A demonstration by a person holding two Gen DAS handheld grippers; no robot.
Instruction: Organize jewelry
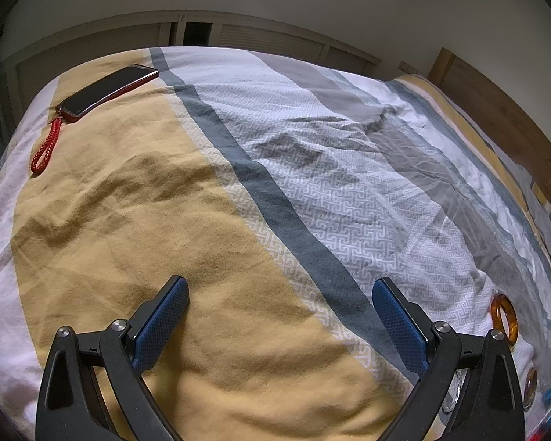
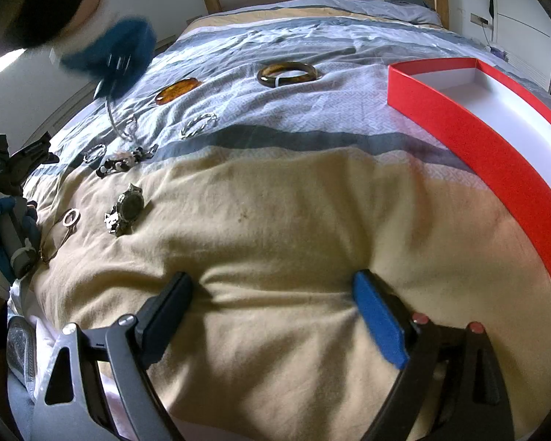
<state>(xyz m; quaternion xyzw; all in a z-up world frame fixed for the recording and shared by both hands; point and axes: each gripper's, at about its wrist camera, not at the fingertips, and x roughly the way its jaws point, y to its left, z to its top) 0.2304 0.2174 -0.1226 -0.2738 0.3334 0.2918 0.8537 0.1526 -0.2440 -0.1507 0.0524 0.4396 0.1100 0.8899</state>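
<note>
Right wrist view: the dark bangle [image 2: 287, 73] lies flat on the bedspread [image 2: 275, 220], well left of the red box [image 2: 488, 150]. It is judged rigid, smooth and breakable, best pinched across one side of the ring (not through its hole). A watch [image 2: 126, 209] and beaded strands lie nearer, limp and likely to slip. Right gripper [image 2: 272, 286] rests low over the cloth, jaws wide and empty. Left gripper [image 1: 279, 290] likewise gapes, holding nothing.
</note>
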